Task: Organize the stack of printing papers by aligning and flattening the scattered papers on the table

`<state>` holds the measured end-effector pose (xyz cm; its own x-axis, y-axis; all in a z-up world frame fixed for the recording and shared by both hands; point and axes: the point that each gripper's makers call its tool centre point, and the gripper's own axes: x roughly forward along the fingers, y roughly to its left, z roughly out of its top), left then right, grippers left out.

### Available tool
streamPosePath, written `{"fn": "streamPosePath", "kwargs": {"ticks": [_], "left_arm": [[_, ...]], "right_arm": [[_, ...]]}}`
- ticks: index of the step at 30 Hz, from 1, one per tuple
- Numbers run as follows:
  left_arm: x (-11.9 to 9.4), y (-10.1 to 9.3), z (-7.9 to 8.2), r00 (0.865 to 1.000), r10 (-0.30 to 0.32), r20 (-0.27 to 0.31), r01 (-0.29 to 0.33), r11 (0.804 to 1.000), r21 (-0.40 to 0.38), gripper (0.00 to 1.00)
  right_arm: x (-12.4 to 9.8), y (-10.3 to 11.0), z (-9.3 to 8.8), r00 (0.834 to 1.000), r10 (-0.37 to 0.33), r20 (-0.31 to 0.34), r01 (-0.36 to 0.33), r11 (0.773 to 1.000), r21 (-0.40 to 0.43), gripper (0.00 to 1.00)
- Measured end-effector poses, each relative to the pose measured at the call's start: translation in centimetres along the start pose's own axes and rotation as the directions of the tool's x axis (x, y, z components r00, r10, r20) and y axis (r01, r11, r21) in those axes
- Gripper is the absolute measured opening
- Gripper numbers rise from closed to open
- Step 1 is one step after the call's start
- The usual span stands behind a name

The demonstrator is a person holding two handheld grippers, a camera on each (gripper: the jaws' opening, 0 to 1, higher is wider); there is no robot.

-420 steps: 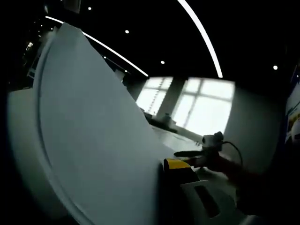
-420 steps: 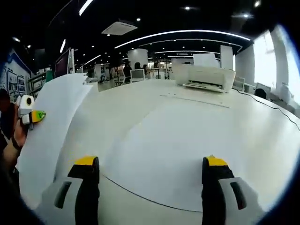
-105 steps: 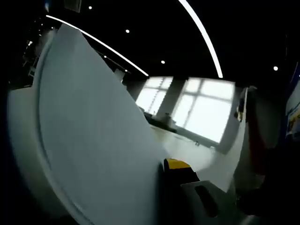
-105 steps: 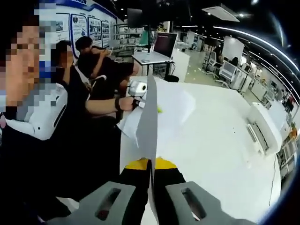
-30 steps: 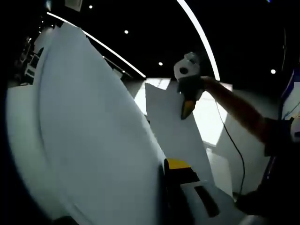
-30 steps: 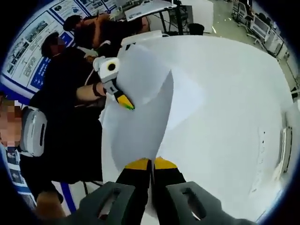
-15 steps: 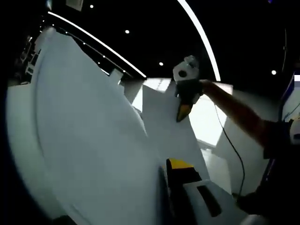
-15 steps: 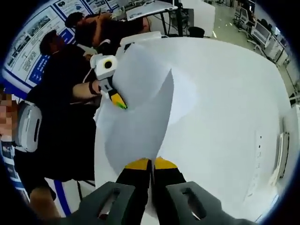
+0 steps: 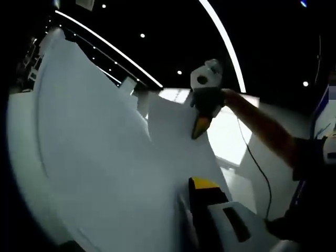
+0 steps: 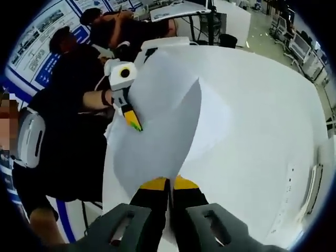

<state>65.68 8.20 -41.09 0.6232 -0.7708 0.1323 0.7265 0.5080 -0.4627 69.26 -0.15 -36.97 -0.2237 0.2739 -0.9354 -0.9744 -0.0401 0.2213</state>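
A single sheet [image 10: 157, 152] is pinched on edge by the right tongs [image 10: 169, 184], held above the desk [image 10: 252, 131]. The paper stack [image 9: 94, 157], lifted, is clamped by the left tongs [image 10: 135, 125], just beside the sheet, toward the person.

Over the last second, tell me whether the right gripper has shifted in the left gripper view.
Yes. The right gripper, shut on its sheet, has drifted left and slightly down, away from the curved ceiling light strip.

Right hand-held gripper [image 10: 168, 185] jaws pressed together, left hand-held gripper [image 10: 134, 122] clamped, left forearm [image 10: 89, 100] extended
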Motion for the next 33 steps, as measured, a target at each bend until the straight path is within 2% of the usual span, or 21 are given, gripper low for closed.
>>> {"fn": "streamPosePath", "kwargs": {"ticks": [11,27,33], "left_arm": [[0.1,-0.1,0.0,1.0,-0.01,-0.002,0.01,1.0,0.003,0.2],[0.1,-0.1,0.1,1.0,-0.02,-0.002,0.02,1.0,0.001,0.21],[0.1,-0.3,0.2,1.0,-0.028,0.004,0.028,1.0,0.0,0.24]], "right_arm": [[1.4,0.6,2.4,1.0,0.005,-0.009,-0.006,0.996,-0.094,0.0],[2.4,0.9,5.0,1.0,0.009,0.004,-0.008,0.988,-0.153,0.0],[2.9,1.4,6.0,1.0,0.014,-0.004,-0.014,0.984,-0.177,0.0]]}}
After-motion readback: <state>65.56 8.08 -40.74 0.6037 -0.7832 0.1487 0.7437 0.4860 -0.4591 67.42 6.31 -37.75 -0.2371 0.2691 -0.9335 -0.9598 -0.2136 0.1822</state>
